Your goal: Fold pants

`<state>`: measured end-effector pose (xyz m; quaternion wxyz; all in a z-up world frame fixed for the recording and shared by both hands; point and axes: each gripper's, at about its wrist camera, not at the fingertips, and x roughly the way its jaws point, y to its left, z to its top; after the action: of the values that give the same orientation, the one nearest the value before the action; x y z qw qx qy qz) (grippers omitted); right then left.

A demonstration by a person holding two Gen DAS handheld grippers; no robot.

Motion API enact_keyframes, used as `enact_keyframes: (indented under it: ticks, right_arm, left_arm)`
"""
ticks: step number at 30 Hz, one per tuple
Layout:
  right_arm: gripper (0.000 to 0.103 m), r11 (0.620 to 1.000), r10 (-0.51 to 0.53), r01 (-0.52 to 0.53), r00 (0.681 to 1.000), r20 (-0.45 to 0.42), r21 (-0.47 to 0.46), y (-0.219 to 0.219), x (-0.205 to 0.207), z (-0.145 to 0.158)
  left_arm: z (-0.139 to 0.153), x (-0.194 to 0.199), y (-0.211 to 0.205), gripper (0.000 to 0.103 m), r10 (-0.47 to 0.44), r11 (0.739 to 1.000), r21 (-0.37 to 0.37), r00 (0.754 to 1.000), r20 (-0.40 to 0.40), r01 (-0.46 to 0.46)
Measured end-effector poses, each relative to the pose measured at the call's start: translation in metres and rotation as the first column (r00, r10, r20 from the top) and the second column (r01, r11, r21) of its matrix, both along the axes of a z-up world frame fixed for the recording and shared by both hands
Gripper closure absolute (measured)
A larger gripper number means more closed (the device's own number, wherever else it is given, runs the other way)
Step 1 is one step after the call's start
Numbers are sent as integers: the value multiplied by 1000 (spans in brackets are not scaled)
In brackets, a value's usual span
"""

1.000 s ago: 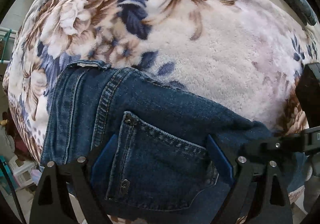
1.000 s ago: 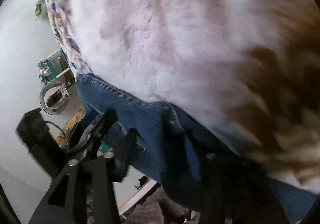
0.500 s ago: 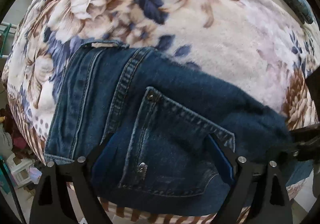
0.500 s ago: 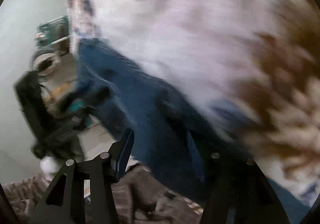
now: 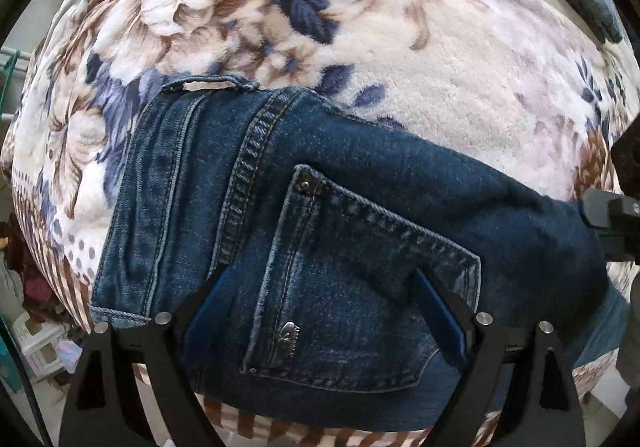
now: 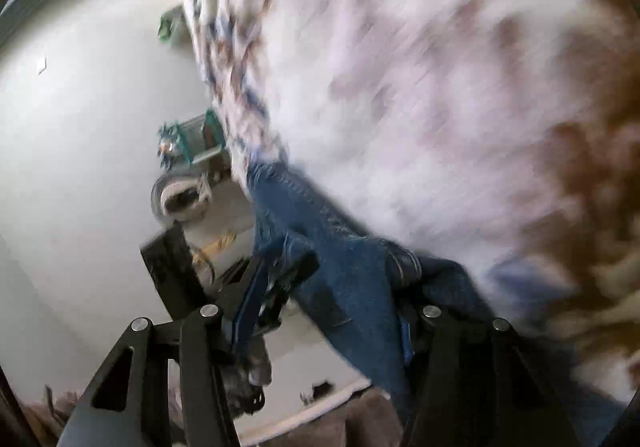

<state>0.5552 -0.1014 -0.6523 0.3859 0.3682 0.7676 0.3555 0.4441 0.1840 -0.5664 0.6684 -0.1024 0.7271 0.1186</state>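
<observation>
Left wrist view: left gripper (image 5: 324, 311) points straight down over the pants (image 5: 304, 247) — dark blue jeans, lying flat on a floral blanket (image 5: 460, 67). Jaws stand wide apart; both blue pads straddle the back pocket (image 5: 360, 287), nothing pinched between them, so reads as open. Whether the tips touch the denim cannot be told. Pocket faces up, rivet at its top corner, small metal tag near its lower edge. Waistband runs along the jeans' left side in frame, a belt loop (image 5: 212, 81) at the upper corner. Jeans sit near the blanket's striped near edge; blanket pattern is cream w/ brown and blue flowers. Black part of the right tool (image 5: 616, 207) enters at the frame's right edge, beside the denim's right end.

Right wrist view: heavy motion blur. Right gripper (image 6: 328, 303) angled slightly downward, jaws part-way apart. A band of the pants (image 6: 340, 279) passes between the fingers; right-hand finger sits against the fabric, left-hand pad appears clear of it — grip cannot be confirmed. Denim edge hangs at the blanket (image 6: 400, 87) border. The left gripper's (image 6: 276, 279) black frame shows just beyond the left finger. Pale floor (image 6: 80, 127) at left, w/ a round container (image 6: 180, 199) and blurred clutter beside it.
</observation>
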Motion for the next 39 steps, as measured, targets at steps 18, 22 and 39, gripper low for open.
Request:
enact_keyframes:
  ticks: [18, 22, 39]
  right_arm:
    - [90, 996, -18, 19, 1000, 12, -89, -45, -4, 20]
    - [75, 981, 132, -128, 991, 20, -143, -14, -23, 17]
    - [44, 956, 49, -8, 990, 134, -293, -69, 26, 45]
  left_arm:
    - [-7, -13, -26, 13, -27, 998, 54, 1000, -5, 27]
    - [-8, -19, -28, 13, -41, 997, 60, 999, -6, 41]
    - [-3, -40, -34, 13, -8, 999, 39, 1000, 13, 7]
